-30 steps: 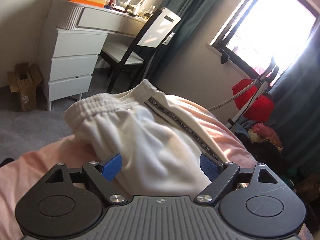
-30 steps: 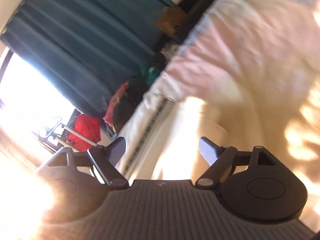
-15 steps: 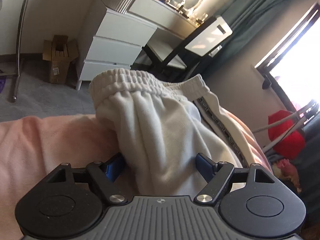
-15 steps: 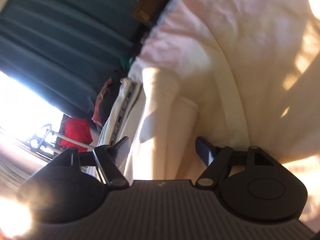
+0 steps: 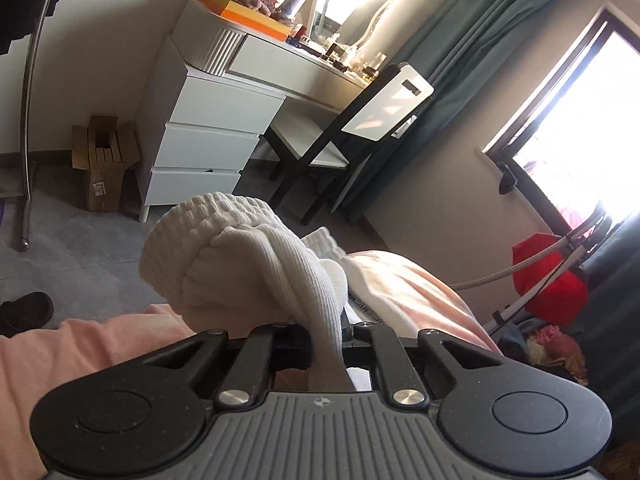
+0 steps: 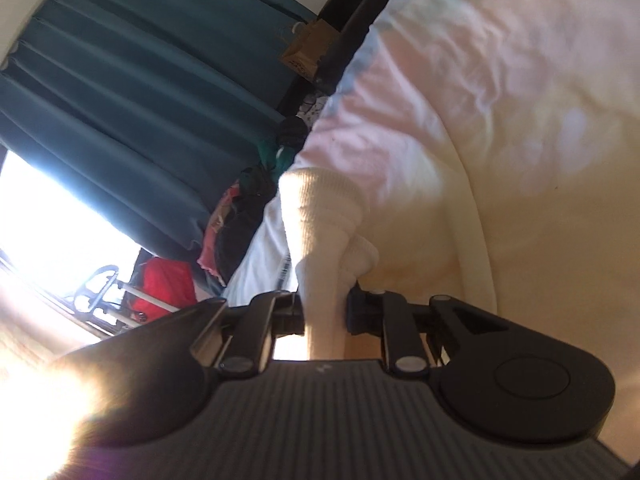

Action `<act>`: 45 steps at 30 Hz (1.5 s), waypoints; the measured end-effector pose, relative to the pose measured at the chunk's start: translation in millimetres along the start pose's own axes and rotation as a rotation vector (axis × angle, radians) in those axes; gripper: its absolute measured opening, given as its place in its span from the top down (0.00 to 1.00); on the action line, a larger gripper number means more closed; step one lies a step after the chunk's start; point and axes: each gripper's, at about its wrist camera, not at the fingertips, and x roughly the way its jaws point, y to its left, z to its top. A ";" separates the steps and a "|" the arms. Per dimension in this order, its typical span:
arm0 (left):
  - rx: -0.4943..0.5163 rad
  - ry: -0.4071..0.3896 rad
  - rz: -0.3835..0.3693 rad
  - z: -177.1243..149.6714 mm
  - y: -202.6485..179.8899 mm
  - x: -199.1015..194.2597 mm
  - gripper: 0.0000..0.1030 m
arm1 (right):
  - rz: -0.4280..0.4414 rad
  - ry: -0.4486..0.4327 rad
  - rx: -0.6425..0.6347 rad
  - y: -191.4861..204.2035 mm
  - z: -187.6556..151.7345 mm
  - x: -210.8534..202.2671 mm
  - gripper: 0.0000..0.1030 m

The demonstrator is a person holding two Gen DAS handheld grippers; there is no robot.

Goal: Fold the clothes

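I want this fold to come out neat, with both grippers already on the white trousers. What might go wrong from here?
1. The left gripper is closing on only a thin ribbed strip of the white trousers; it may slip free.
2. The right gripper is closing on a bunched ridge, so creases may get folded in.
3. The pink bedding underneath might drag along.

no text can be read: the label on the cardboard box (image 5: 105, 168) and the lettered stripe on the white trousers (image 5: 366, 307) are too small.
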 end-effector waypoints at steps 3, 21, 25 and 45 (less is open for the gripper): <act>0.019 0.011 -0.013 7.8 19.5 -35.7 0.90 | 0.001 -0.009 -0.033 1.9 0.0 -34.0 0.82; 0.038 0.187 0.029 -17.9 177.0 -120.5 0.84 | -0.146 0.018 -0.118 -22.9 -13.1 -149.5 0.82; 0.098 0.185 0.028 -21.4 174.9 -130.4 0.80 | -0.170 0.053 -0.057 -37.6 -14.8 -148.6 0.82; 0.040 0.215 0.034 -27.8 188.2 -143.8 0.53 | -0.100 0.228 0.163 -71.5 -26.2 -123.9 0.30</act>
